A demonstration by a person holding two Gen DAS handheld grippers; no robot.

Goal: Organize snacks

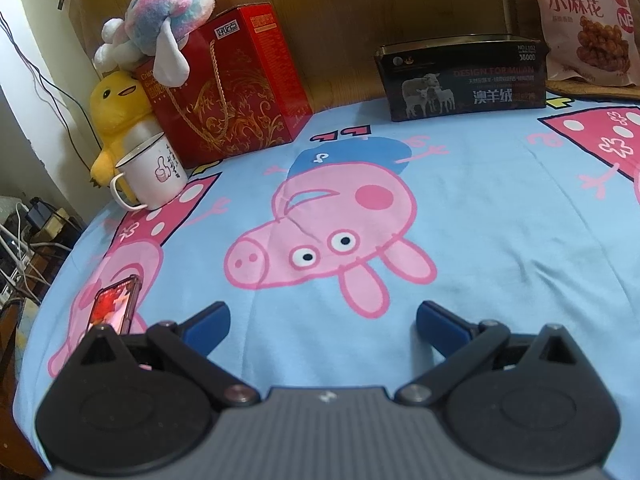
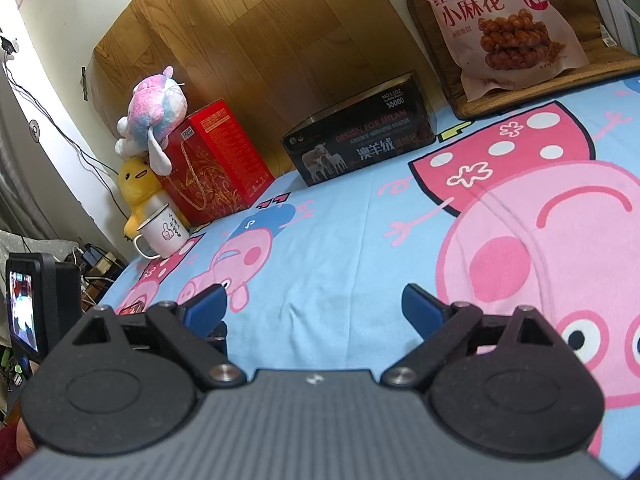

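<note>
A pink snack bag point(image 1: 588, 20) of fried dough twists leans upright at the far right, on a brown mat; it also shows in the right wrist view point(image 2: 500, 24). An open black tin box point(image 1: 464, 76) stands against the wooden headboard, also in the right wrist view point(image 2: 360, 140). A red gift box point(image 1: 236, 84) stands at the far left, also in the right wrist view point(image 2: 216, 164). My left gripper point(image 1: 322, 320) is open and empty above the blue cartoon sheet. My right gripper point(image 2: 314, 308) is open and empty, well short of the bag.
Two plush toys point(image 1: 156, 20) and a white enamel mug point(image 1: 154, 174) sit by the red box. A phone point(image 1: 114, 306) lies on the sheet near my left gripper's left finger. The bed edge drops off at the left, with cables and clutter below.
</note>
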